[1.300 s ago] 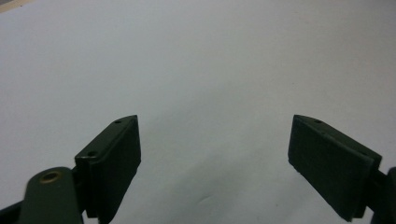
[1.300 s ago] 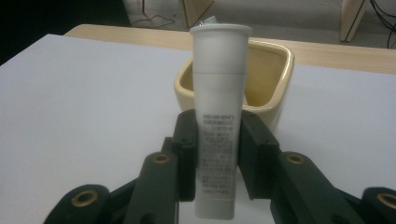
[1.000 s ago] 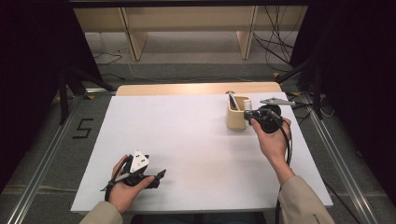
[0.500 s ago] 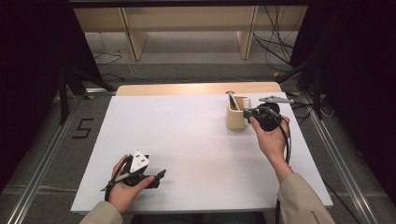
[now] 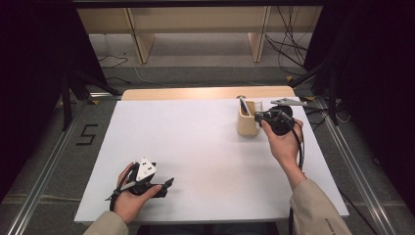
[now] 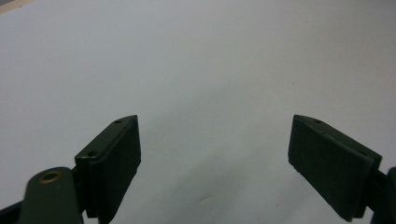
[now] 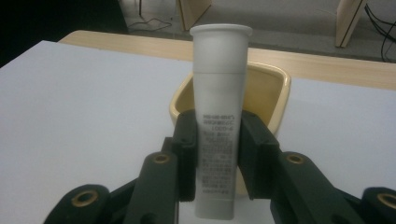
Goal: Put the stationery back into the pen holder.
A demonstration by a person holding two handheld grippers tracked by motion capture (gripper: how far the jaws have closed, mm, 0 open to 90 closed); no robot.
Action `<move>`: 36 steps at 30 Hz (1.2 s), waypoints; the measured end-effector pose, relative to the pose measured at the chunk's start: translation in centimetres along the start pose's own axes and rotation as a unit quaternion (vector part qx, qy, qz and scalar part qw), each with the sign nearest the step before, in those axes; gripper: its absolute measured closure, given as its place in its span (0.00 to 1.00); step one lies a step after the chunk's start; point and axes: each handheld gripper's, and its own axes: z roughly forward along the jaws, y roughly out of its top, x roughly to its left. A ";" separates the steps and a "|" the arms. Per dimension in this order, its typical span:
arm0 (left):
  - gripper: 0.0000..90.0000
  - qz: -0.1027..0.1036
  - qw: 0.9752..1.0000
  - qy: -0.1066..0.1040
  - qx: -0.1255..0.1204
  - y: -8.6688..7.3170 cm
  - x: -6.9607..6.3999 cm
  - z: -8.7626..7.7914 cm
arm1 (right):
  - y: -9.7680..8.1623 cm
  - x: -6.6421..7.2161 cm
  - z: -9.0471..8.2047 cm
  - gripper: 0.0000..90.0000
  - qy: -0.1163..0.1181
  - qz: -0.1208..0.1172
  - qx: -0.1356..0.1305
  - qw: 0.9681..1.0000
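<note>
Nothing has moved. The right gripper (image 7: 217, 140) still squeezes a white plastic tube (image 7: 219, 116), standing up right before a yellow square cup (image 7: 271, 93) beyond it. The left gripper (image 6: 215, 154) stays wide open above the white table (image 6: 196, 60).

The high view shows a grey handle (image 5: 243, 105) in the cup.

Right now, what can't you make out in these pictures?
- Print on the white tube: blurred in the right gripper view.
- Inside of the yellow cup: hidden behind the tube.
- Tube's bottom end: cut off by the lower edge.
- Dark item in the cup: too small in the high view.
</note>
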 end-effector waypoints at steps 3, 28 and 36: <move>0.19 -0.002 1.000 -0.001 0.000 0.0 0.0 0.0 | 0.2 -0.1 0.0 0.78 -0.001 -0.001 -0.002 1.000; 0.19 -0.004 1.000 -0.002 -0.001 0.0 -0.2 0.1 | 1.1 -0.2 0.3 0.78 -0.007 -0.003 -0.006 1.000; 0.19 -0.005 1.000 -0.003 -0.002 0.0 -0.2 0.1 | 1.5 -0.2 0.3 0.78 -0.009 -0.006 -0.007 1.000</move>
